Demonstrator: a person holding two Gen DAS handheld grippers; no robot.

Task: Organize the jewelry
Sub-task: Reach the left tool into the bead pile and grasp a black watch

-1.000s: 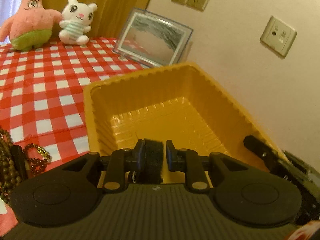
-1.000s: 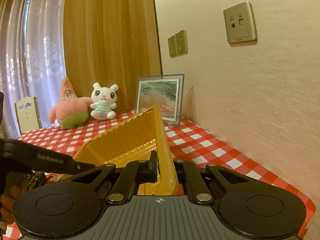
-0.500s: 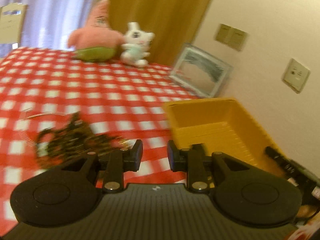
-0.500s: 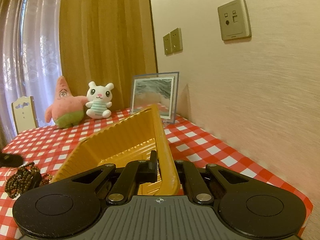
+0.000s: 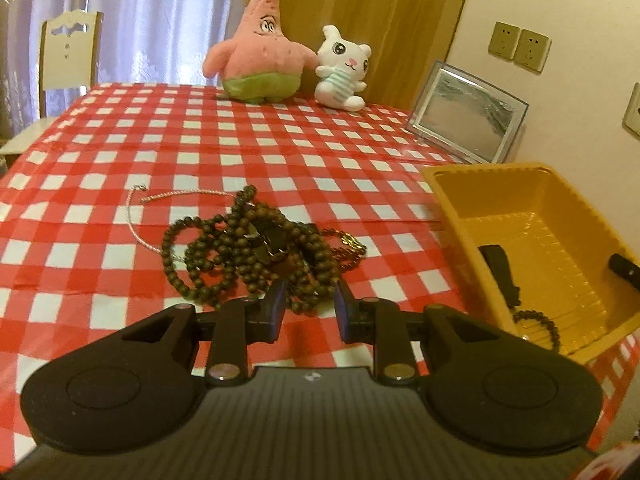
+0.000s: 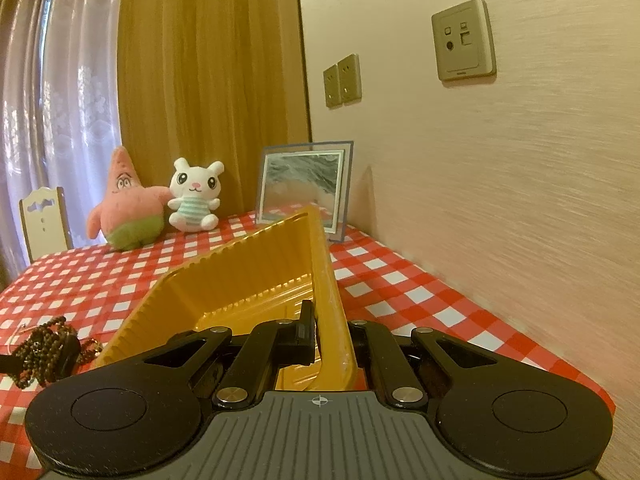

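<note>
A tangle of dark wooden bead strands (image 5: pixel 248 248) lies on the red checked tablecloth, with a thin pink cord necklace (image 5: pixel 134 220) to its left and a gold chain (image 5: pixel 349 243) to its right. My left gripper (image 5: pixel 310 305) hovers just in front of the pile, open by a narrow gap with nothing between its fingers. The yellow plastic tray (image 5: pixel 452 216) sits to the right and holds a black strap piece (image 5: pixel 500 276) and a bead bracelet (image 5: pixel 538 320). My right gripper (image 6: pixel 330 340) is shut on the tray's right wall (image 6: pixel 328 280); one of its fingers (image 5: pixel 623 271) shows inside the tray.
A pink star plush (image 5: pixel 260 52) and a white bunny plush (image 5: pixel 344 70) stand at the table's far edge, beside a framed picture (image 5: pixel 466 120). The wall with sockets runs along the right. A white chair (image 5: pixel 68 48) stands behind the far left corner.
The left gripper has swung left, away from over the yellow tray, and now faces the bead pile. The right gripper keeps its hold on the tray wall.
</note>
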